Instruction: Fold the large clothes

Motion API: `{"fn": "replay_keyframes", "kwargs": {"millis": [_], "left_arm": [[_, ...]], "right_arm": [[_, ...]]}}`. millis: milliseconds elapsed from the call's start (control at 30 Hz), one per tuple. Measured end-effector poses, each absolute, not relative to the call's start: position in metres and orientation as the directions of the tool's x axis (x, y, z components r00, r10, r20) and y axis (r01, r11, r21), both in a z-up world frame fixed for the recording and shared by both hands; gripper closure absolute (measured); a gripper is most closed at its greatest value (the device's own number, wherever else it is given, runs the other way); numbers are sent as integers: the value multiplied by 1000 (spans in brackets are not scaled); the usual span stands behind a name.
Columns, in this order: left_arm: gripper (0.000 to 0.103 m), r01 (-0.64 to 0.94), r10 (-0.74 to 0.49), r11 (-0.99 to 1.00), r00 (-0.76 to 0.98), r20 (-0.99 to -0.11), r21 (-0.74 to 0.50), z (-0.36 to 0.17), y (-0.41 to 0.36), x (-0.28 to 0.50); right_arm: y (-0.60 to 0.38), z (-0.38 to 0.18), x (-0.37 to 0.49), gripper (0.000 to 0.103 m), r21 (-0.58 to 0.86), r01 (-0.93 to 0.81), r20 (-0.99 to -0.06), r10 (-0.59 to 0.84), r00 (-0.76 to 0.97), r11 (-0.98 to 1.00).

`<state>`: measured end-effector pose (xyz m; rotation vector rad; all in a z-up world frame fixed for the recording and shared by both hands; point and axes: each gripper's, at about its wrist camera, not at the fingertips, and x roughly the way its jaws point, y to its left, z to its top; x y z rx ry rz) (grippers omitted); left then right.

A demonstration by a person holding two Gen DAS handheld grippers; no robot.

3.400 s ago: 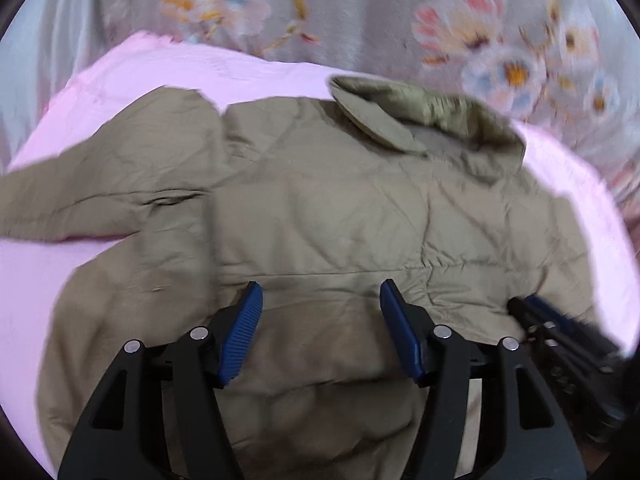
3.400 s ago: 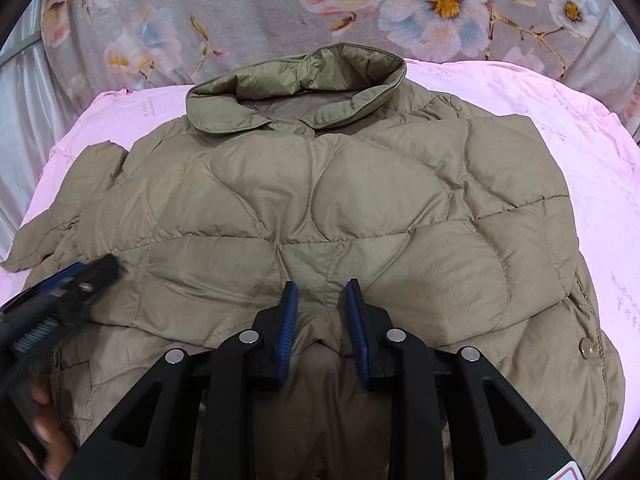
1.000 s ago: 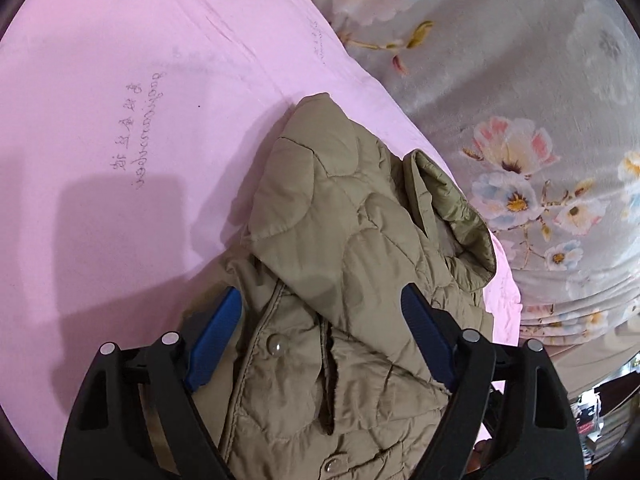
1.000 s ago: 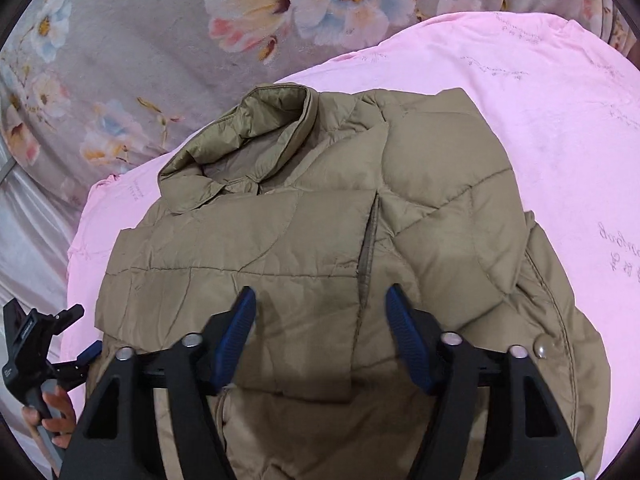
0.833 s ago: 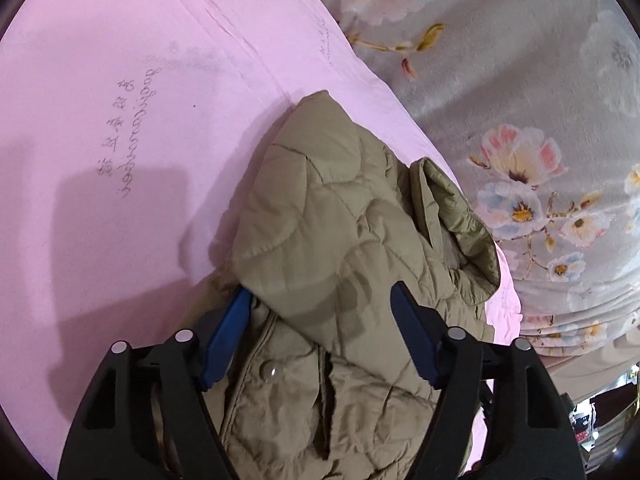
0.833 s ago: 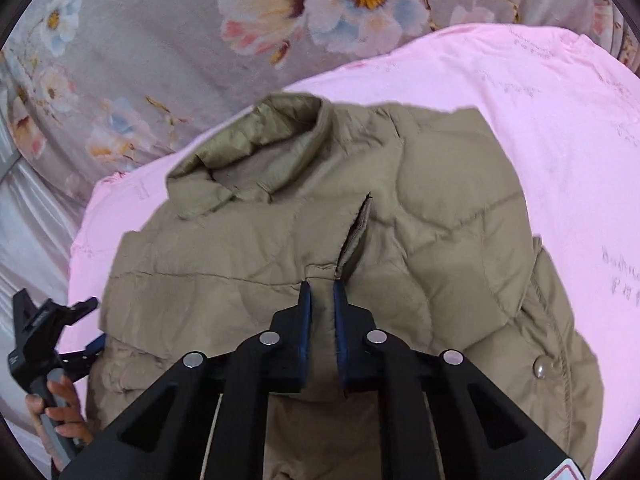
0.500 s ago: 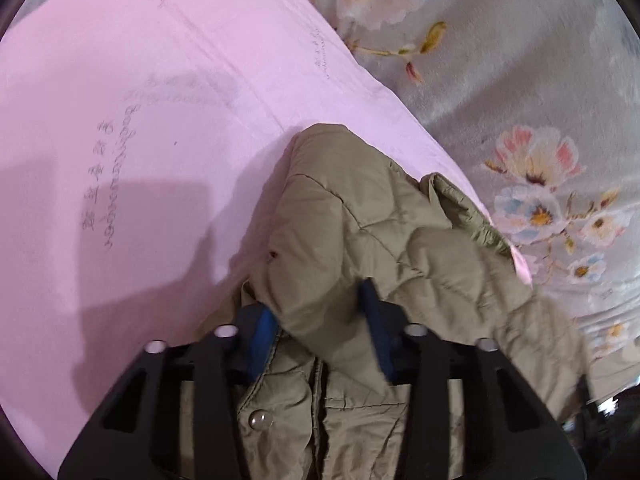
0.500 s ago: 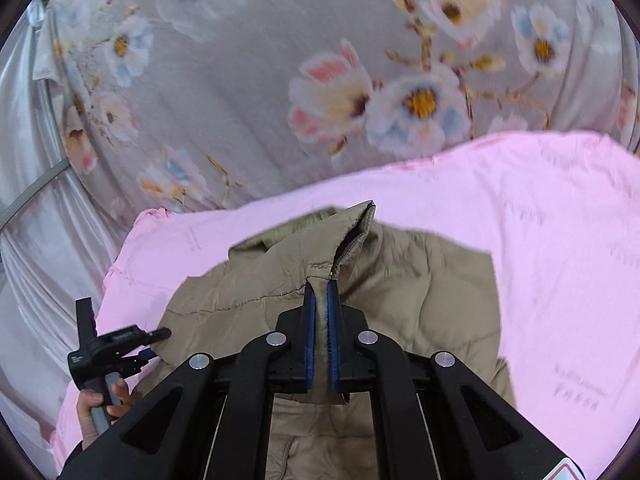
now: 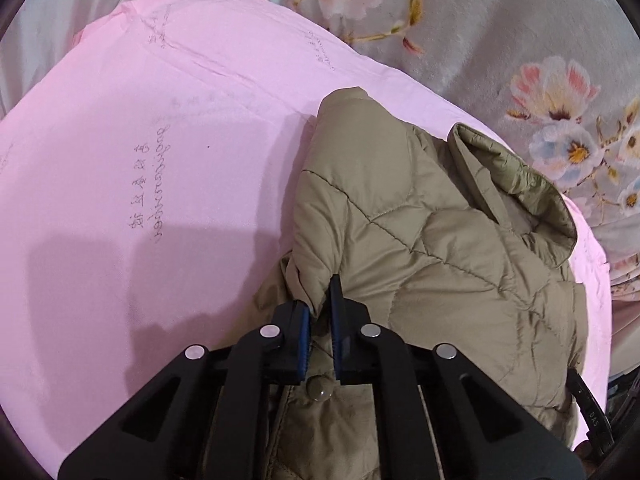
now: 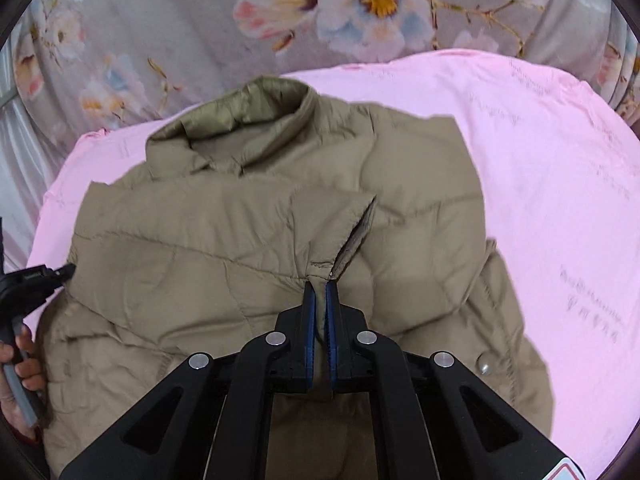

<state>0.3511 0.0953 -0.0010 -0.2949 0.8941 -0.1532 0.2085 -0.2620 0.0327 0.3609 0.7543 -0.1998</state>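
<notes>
We have both the left gripper [image 9: 319, 322] and right gripper [image 10: 320, 312] jaws pinching jacket [image 10: 248, 248] folds, controlling fabric for the next fold across the bed [image 10: 560, 184].

Olive-khaki jacket [image 10: 224, 264], pink sheet [image 9: 120, 200], apparently grey floral blanket [image 10: 180, 20].

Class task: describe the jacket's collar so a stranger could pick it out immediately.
Start at the pink sheet covering the bed, then find the khaki quilted jacket lying on it. The collar is the upturned flap at its far edge, nearest the floral fabric, showing shinier olive lining.
</notes>
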Motion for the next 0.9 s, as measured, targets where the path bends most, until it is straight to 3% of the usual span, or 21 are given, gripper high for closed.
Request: {"fn": "replay_keyframes", "kwargs": {"millis": [167, 300, 367, 433, 467, 667, 900], "left_arm": [[95, 25, -158, 982, 654, -740, -188, -5, 78, 344], [90, 45, -116, 992, 674, -729, -116, 8, 74, 332], [80, 54, -109, 994, 680, -725, -98, 19, 76, 323], [60, 73, -119, 993, 712, -692, -96, 40, 77, 313], [58, 78, -123, 992, 728, -674, -97, 50, 75, 310], [55, 173, -174, 983, 761, -625, -64, 81, 11, 330], [55, 205, -173, 978, 674, -718, -44, 14, -30, 352]], "right_arm": [[-258, 19, 210, 99, 231, 310, -712, -57, 700, 922], [-265, 27, 199, 89, 262, 331, -717, -47, 695, 906], [-270, 39, 186, 85, 291, 351, -699, -53, 713, 890], [-270, 58, 178, 83, 285, 354, -663, -84, 744, 891], [-269, 67, 179, 83, 285, 348, -646, -89, 758, 893], [-231, 95, 225, 83, 228, 227, -621, -38, 783, 947], [-199, 54, 262, 83, 113, 179, -690, -52, 722, 977]]}}
